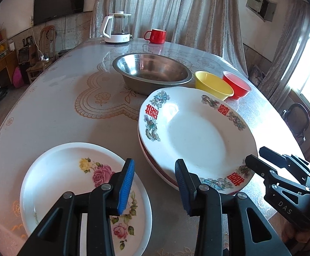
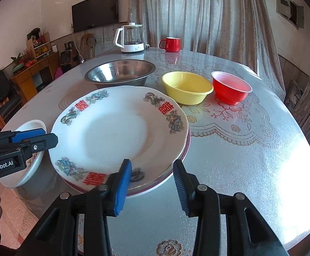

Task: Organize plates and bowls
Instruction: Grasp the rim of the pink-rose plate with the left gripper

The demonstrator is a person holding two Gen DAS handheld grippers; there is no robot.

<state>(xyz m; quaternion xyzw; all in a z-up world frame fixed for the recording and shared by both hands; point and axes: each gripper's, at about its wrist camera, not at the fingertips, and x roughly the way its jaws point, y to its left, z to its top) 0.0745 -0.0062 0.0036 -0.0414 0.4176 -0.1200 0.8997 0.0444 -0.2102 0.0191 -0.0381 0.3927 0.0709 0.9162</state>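
Observation:
A white plate with red characters (image 1: pixel 195 136) (image 2: pixel 120 136) lies on top of a stack of plates near the table's front. A rose-patterned plate (image 1: pixel 69 183) (image 2: pixel 30 168) lies to its left. Behind stand a steel basin (image 1: pixel 152 72) (image 2: pixel 120 72), a yellow bowl (image 1: pixel 213 85) (image 2: pixel 187 87) and a red bowl (image 1: pixel 237 85) (image 2: pixel 231 87). My left gripper (image 1: pixel 154 185) is open and empty, hovering between the rose plate and the stack. My right gripper (image 2: pixel 152 185) is open and empty at the stack's near edge; it also shows in the left wrist view (image 1: pixel 259 160).
A white kettle (image 1: pixel 117 28) (image 2: pixel 131 38) and a red mug (image 1: pixel 156 35) (image 2: pixel 171 44) stand at the table's far edge. The round table (image 2: pixel 240 160) has a patterned glossy cover. Chairs and furniture stand around it.

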